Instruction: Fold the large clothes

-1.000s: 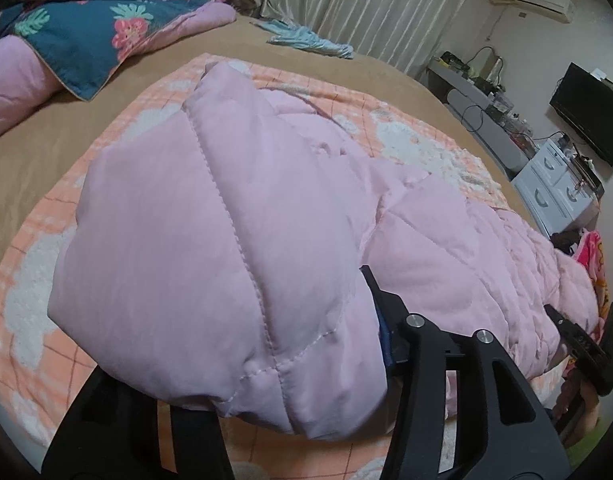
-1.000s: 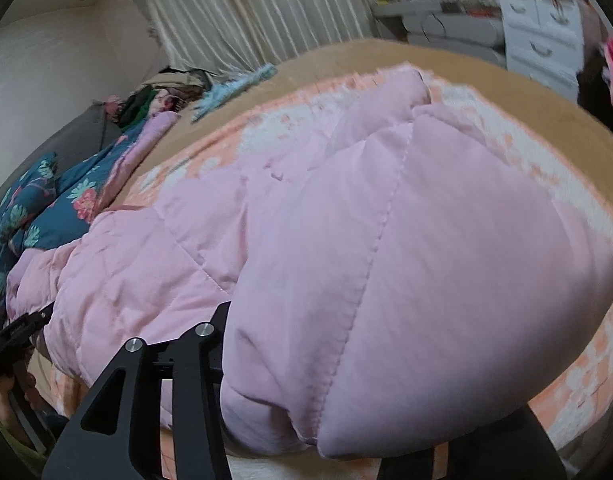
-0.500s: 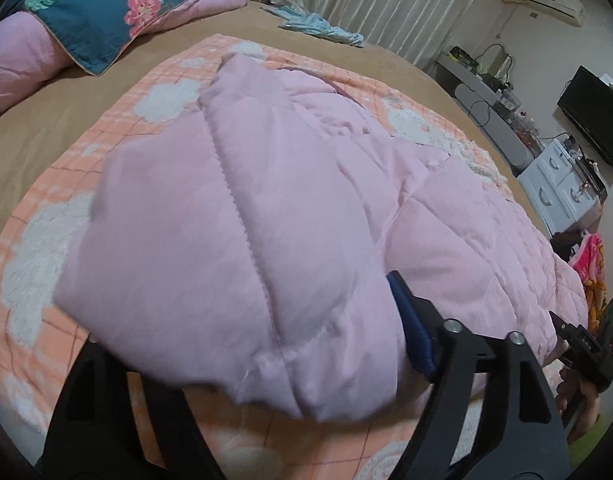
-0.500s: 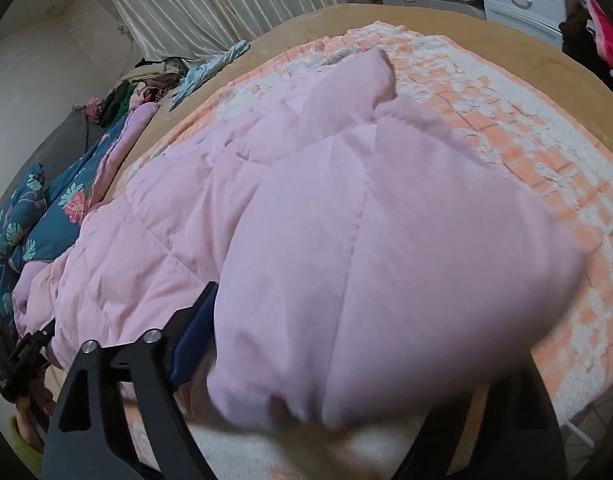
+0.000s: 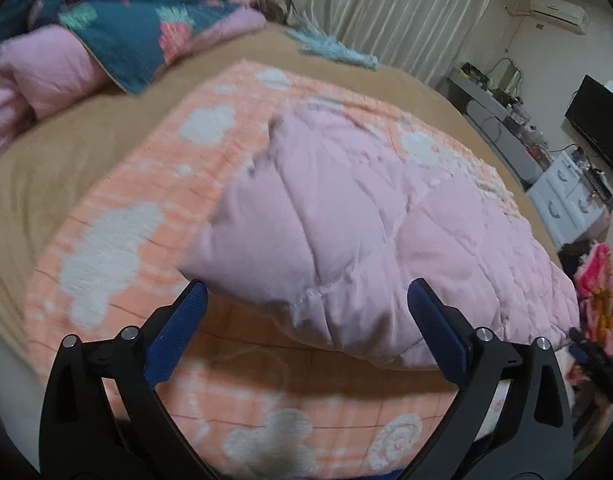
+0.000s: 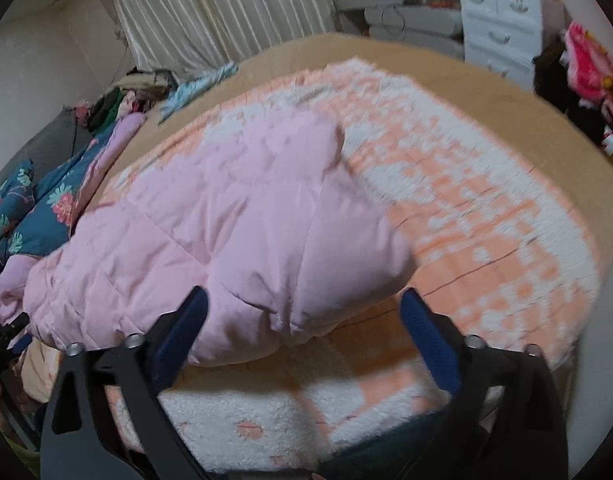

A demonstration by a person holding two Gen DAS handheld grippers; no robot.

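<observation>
On the blanket point(image 5: 118, 240) lies the pink coat point(image 5: 346, 216) — between both grippers' opening, released fingers point(image 5: 186, 312)

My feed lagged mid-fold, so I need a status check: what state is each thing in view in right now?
Left hand-held gripper: jaws opening, nothing pressed between the pads.
Right hand-held gripper: jaws opening, no grip on the fabric.
Pink quilted coat: released, lying folded over on the blanket.
Orange and white blanket: spread flat under the coat.
Curtains: drawn closed.
White drawers: shut.
</observation>
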